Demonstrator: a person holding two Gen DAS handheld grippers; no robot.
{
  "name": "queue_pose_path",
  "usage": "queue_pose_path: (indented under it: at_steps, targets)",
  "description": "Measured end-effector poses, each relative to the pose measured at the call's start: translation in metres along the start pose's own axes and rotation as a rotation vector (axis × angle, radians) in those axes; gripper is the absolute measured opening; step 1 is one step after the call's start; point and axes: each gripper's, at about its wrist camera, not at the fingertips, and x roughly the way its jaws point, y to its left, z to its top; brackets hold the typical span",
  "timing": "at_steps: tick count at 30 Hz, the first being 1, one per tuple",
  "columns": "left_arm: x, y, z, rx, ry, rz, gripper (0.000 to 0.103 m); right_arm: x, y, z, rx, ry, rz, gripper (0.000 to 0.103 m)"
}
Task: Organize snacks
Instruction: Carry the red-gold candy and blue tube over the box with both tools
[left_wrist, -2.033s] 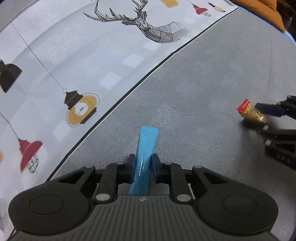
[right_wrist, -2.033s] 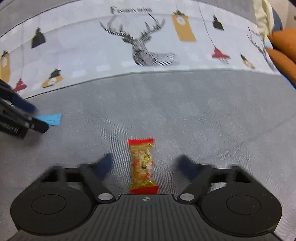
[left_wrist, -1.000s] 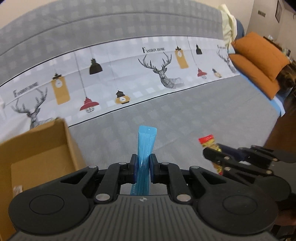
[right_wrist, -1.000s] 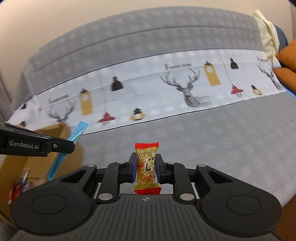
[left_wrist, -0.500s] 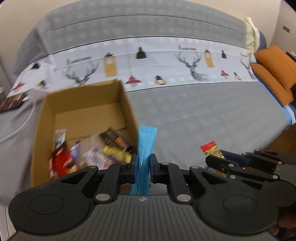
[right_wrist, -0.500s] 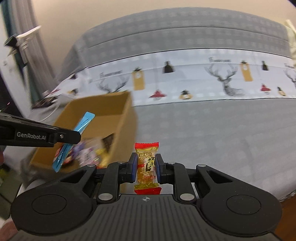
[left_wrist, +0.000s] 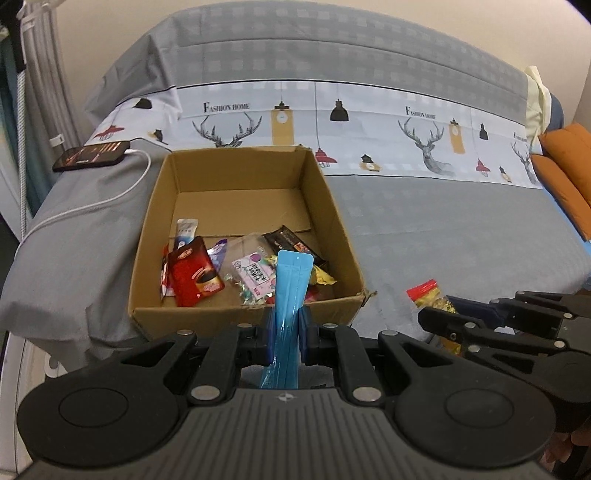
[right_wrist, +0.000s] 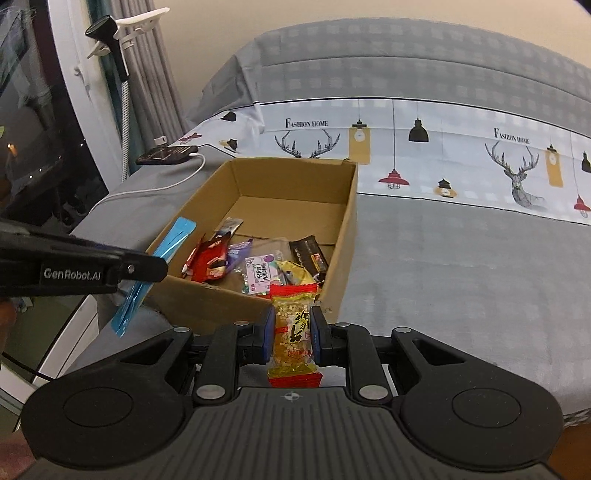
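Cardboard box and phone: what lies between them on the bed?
Left wrist view: only grey bedcover and the phone's white charging cable, left of the cardboard box.

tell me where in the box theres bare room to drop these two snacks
The cardboard box has bare floor in its far half, bordered by the back wall and both side walls. The near half is crowded with wrappers, from the red packet to the dark bar.
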Motion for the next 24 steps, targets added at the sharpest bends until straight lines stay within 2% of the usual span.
queue_pose_path:
  at_steps: [24]
  targets:
    - [0.010, 0.010, 0.004, -0.042, -0.001, 0.002, 0.014, 0.012, 0.007, 0.003, -0.031, 0.040, -0.020, 0.022]
